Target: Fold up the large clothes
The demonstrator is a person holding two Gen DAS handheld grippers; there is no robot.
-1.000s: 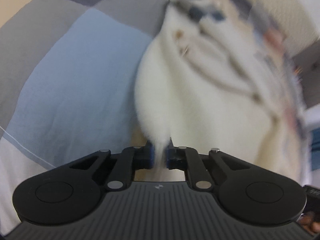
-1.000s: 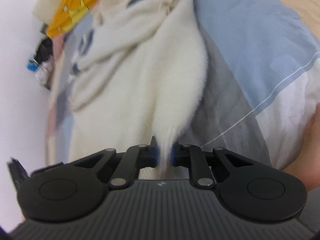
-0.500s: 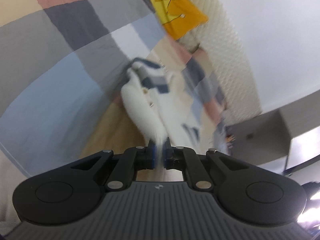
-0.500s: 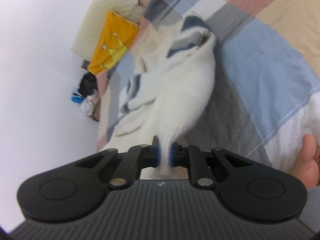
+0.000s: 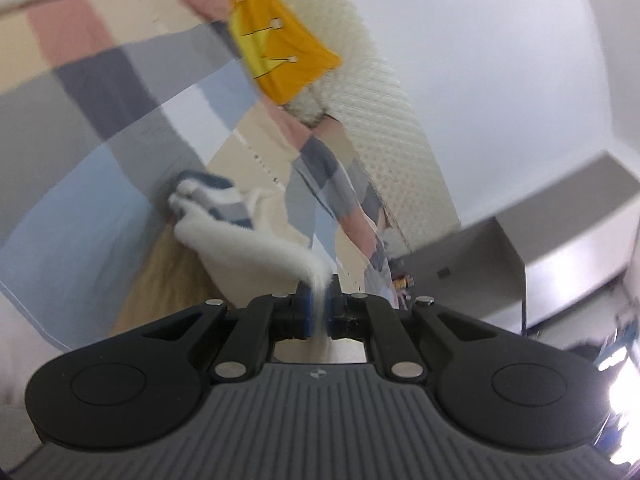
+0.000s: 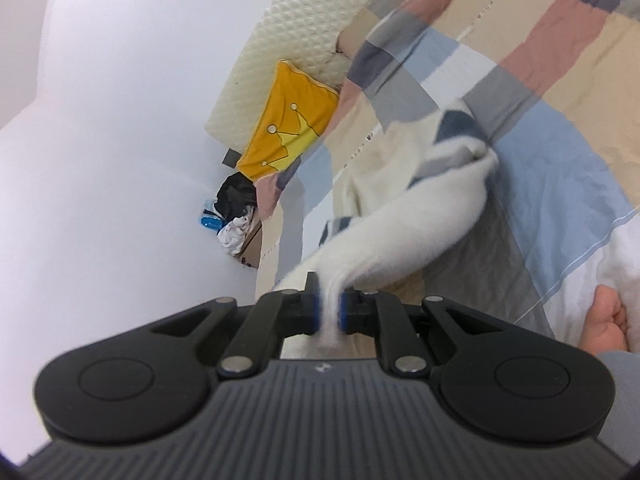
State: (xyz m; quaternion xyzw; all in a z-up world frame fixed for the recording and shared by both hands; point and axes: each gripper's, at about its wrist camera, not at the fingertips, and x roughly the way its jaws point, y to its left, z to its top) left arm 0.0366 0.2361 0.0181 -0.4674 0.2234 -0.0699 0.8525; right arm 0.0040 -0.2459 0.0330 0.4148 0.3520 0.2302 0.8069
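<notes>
A fluffy white sweater (image 5: 256, 248) with navy and grey stripes hangs stretched above the patchwork bedspread (image 5: 80, 208). My left gripper (image 5: 318, 308) is shut on one white edge of it, the fabric pinched between the blue pads. In the right wrist view the same sweater (image 6: 424, 216) runs up from the bed to my right gripper (image 6: 329, 312), which is shut on another edge of it. The striped end of the garment trails lowest, near the bed.
A yellow crown cushion (image 5: 280, 56) and a cream quilted headboard (image 5: 384, 128) stand at the head of the bed. A grey cabinet (image 5: 520, 256) is at the right. Dark and white clutter (image 6: 236, 216) lies by the wall. A person's hand (image 6: 608, 320) shows at right.
Both grippers have risen and tipped up with the sweater in them, so the garment looks smaller and farther off, and the headboard, cushion and wall have come into view.
</notes>
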